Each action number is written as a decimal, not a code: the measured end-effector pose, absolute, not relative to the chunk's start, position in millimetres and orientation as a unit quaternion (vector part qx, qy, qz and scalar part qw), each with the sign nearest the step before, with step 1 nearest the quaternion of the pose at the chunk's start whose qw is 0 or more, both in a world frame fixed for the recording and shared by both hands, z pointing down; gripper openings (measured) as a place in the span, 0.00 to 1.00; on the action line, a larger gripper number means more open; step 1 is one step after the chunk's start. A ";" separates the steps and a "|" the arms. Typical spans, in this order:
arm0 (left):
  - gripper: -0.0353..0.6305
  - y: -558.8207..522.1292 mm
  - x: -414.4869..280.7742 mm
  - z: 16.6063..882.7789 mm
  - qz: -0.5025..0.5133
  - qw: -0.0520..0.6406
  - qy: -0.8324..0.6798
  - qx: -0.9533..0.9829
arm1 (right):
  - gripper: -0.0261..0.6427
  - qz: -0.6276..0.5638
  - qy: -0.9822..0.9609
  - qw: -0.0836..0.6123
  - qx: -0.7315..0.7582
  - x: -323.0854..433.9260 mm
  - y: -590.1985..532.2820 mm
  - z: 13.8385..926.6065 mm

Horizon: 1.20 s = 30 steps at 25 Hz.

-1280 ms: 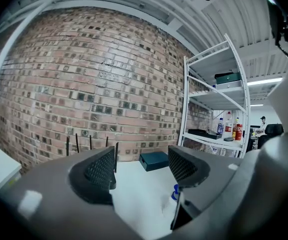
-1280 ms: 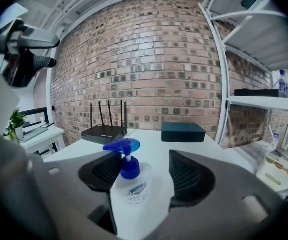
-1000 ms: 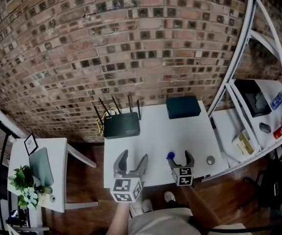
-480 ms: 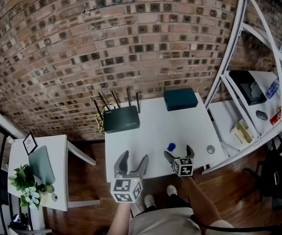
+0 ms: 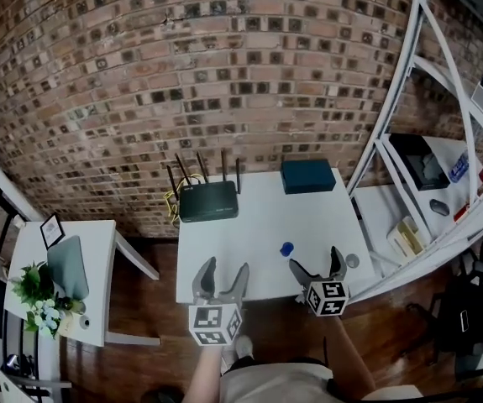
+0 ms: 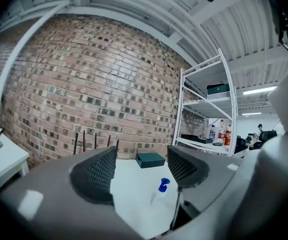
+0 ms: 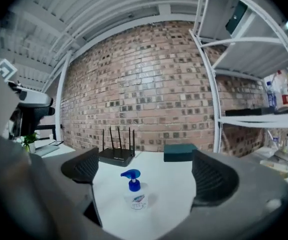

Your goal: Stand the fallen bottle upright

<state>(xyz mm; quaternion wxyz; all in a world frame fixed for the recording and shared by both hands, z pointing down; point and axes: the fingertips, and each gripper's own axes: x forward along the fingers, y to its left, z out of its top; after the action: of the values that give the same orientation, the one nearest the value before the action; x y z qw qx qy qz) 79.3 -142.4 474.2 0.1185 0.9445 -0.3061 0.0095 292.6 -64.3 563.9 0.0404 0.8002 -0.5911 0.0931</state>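
A small clear bottle with a blue pump top (image 5: 286,248) stands upright on the white table (image 5: 258,233), near its front edge. In the right gripper view the bottle (image 7: 132,189) stands free a little ahead of the jaws, left of centre. My right gripper (image 5: 315,260) hangs at the table's front edge, just right of the bottle; its jaws have just been opening and stand wide with nothing between them. My left gripper (image 5: 226,267) hovers off the front edge to the bottle's left, its jaws apart and empty. The left gripper view shows the bottle (image 6: 161,191) ahead, low and to the right.
A black router with antennas (image 5: 208,200) and a dark teal box (image 5: 308,176) sit at the table's back by the brick wall. A small round grey object (image 5: 353,261) lies at the front right corner. A white shelf rack (image 5: 396,154) stands right, a side table with a plant (image 5: 35,296) left.
My right gripper has let go of the bottle, opened wide and drawn back toward the table's front edge. The bottle stays standing alone. My left gripper has shifted only slightly.
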 end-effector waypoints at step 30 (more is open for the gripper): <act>0.71 178.6 34.8 430.8 0.003 0.030 -0.424 0.905 | 0.68 -0.008 -0.657 -0.004 0.754 215.4 248.1 425.0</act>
<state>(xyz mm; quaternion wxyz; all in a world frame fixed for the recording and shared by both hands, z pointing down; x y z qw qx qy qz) 34.8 178.6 430.8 0.0304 0.9051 -0.4242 0.0028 215.4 248.1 425.0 -0.0042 0.7541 -0.6568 -0.0081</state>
